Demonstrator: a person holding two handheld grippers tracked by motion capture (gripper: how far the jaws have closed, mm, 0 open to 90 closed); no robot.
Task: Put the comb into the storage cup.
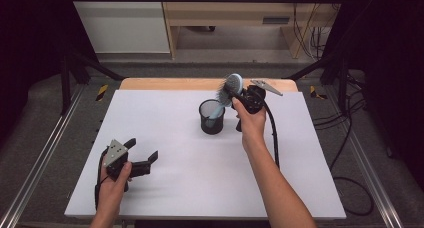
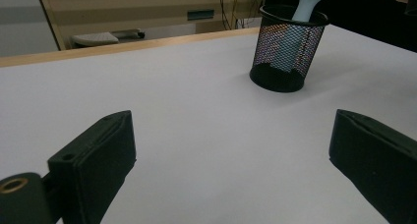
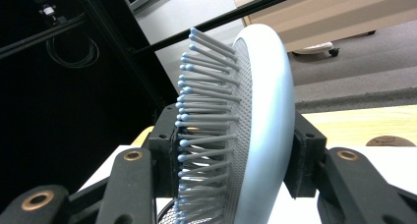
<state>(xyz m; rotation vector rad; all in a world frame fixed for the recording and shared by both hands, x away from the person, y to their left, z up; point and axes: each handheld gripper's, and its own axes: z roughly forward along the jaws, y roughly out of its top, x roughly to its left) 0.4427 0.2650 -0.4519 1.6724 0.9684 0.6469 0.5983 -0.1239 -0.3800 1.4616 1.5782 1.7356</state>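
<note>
Hairbrush clamped in your right gripper, over the cup

Your right gripper (image 1: 239,94) pinches the hairbrush (image 1: 231,86) head, its handle dipping into the mesh cup (image 1: 212,117). Your left gripper (image 1: 142,156) rests wide open, well apart.

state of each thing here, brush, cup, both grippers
light blue bristled hairbrush: clamped by its head, tilted, handle down in the cup
black wire-mesh cup: upright on the white table
right gripper: shut on the hairbrush
left gripper: open, holding nothing, low over the table
</note>
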